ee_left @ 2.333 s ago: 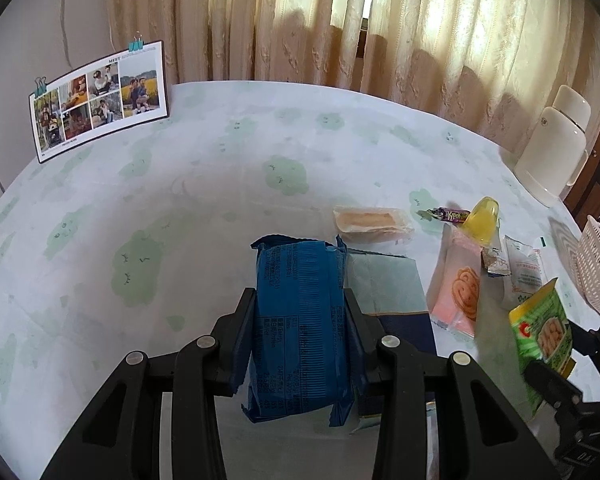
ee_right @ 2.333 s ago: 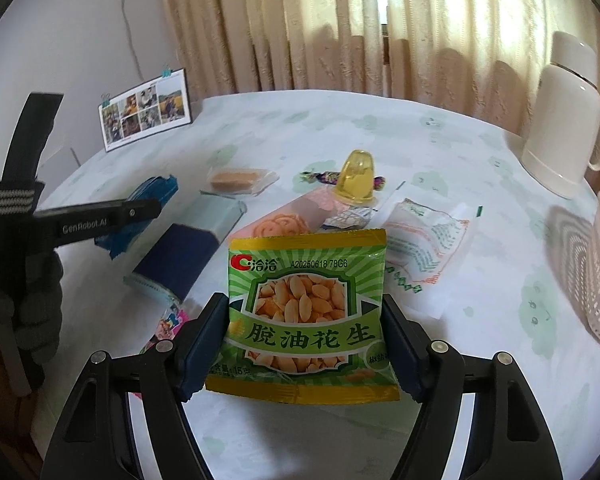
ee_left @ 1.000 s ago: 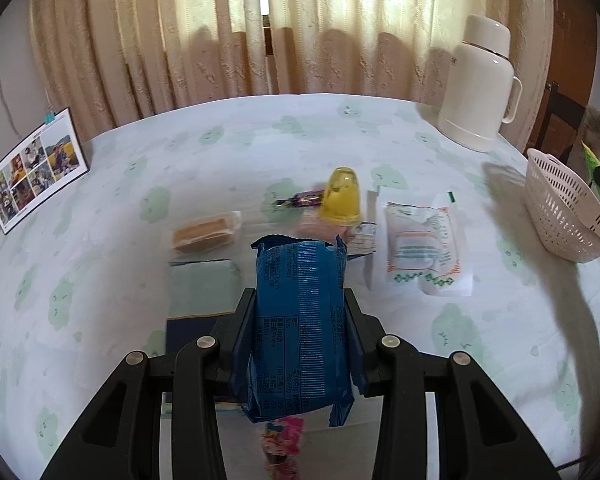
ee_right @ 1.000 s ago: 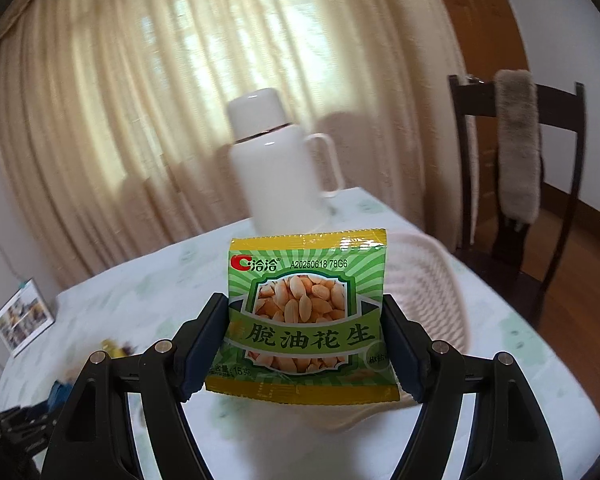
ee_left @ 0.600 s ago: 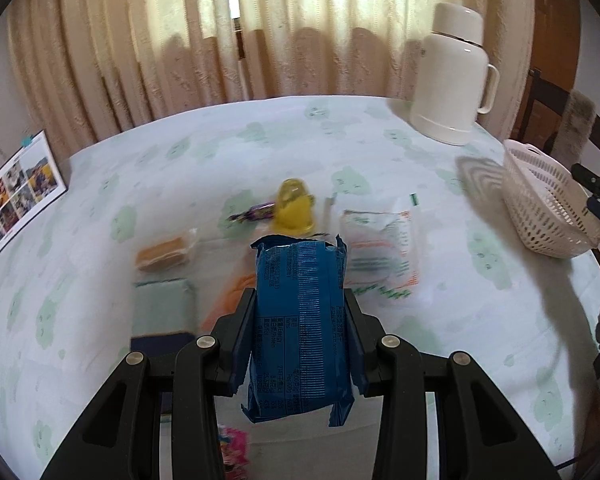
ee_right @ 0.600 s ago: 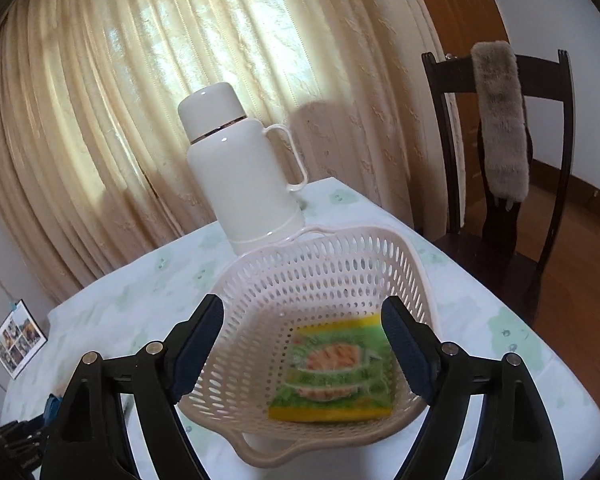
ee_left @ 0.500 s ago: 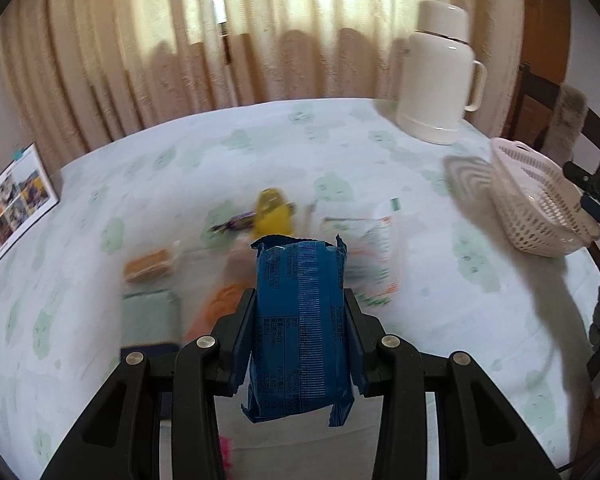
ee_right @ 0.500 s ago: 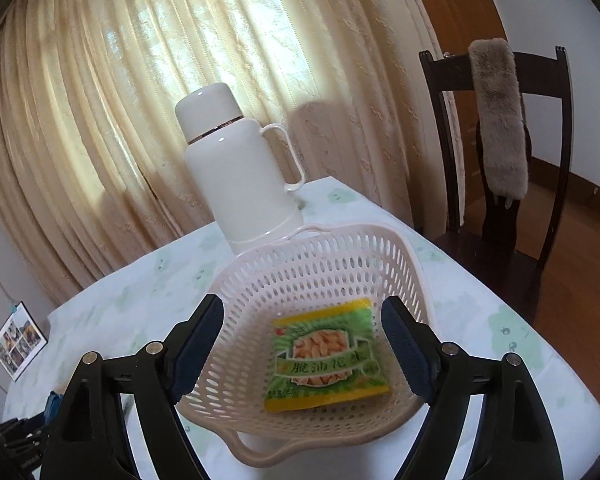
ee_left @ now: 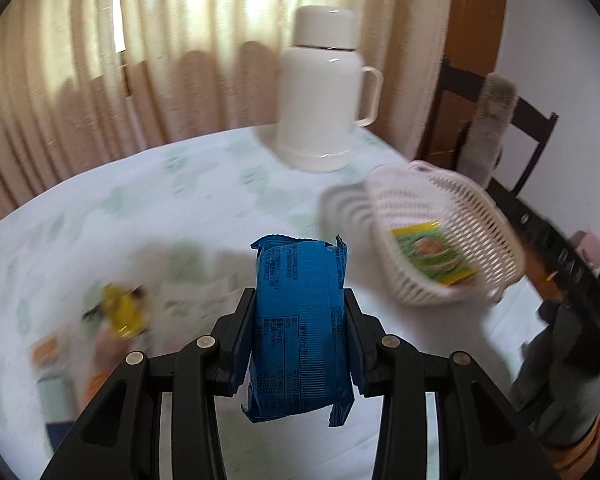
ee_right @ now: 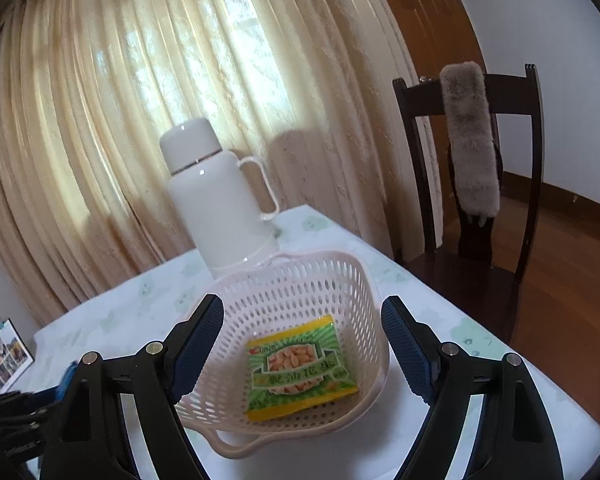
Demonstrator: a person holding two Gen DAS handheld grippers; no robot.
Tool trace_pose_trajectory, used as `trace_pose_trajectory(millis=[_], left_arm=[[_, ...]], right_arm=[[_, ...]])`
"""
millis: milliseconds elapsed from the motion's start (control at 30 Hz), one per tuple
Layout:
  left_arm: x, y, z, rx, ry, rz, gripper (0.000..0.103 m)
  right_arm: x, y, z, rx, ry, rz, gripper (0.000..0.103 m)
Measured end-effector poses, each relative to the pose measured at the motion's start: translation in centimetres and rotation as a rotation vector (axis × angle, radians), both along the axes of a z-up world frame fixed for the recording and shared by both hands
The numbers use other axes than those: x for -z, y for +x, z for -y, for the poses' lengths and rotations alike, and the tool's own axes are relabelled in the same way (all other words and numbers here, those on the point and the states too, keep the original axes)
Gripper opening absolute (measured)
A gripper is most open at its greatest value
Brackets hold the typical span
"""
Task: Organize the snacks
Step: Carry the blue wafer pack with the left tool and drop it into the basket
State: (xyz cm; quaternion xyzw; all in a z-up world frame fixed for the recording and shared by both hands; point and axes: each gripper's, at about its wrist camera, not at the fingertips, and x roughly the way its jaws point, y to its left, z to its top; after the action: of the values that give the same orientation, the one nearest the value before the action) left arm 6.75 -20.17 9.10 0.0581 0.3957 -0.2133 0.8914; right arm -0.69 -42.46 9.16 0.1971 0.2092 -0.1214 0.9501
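My left gripper (ee_left: 300, 320) is shut on a blue snack pack (ee_left: 300, 320) that stands upright between its pads, above the table. A pale pink perforated basket (ee_left: 476, 216) lies to its right with a green peanut packet (ee_left: 432, 252) inside. In the right wrist view the same basket (ee_right: 300, 280) sits just past my right gripper (ee_right: 302, 344), which is open and holds nothing. The green peanut packet (ee_right: 300, 368) lies flat on the basket's floor. Blurred loose snacks, among them a yellow jelly cup (ee_left: 120, 308), lie at the left on the table.
A white thermos jug (ee_left: 324, 92) stands on the table behind the basket, seen also as the jug (ee_right: 216, 200) in the right wrist view. A dark wooden chair (ee_right: 480, 160) with a furry strip stands beyond the table's right edge. Curtains hang behind. A gloved hand (ee_left: 560, 368) is at the right.
The left gripper swung right with the blue pack, bringing basket and jug closer. The right gripper opened and dropped the green peanut packet into the basket, then barely moved.
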Motion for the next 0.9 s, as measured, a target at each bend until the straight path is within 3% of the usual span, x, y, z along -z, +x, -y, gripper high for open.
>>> trace_pose_trajectory(millis=[467, 567, 667, 900], left_arm=[[-0.3, 2.5, 8.9, 0.166, -0.097, -0.04, 0.037], [0.0, 2.8, 9.7, 0.164, -0.112, -0.051, 0.045], [0.2, 3.4, 9.4, 0.14, -0.128, -0.062, 0.062], [-0.1, 3.3, 8.2, 0.104, -0.112, -0.034, 0.063]], right_arm=[[-0.1, -1.1, 2.2, 0.123, 0.058, 0.006, 0.082], [-0.1, -1.1, 2.3, 0.126, 0.067, 0.005, 0.082], [-0.1, -1.4, 2.6, 0.14, 0.076, 0.011, 0.082], [0.0, -1.2, 2.1, 0.122, 0.069, 0.005, 0.082]])
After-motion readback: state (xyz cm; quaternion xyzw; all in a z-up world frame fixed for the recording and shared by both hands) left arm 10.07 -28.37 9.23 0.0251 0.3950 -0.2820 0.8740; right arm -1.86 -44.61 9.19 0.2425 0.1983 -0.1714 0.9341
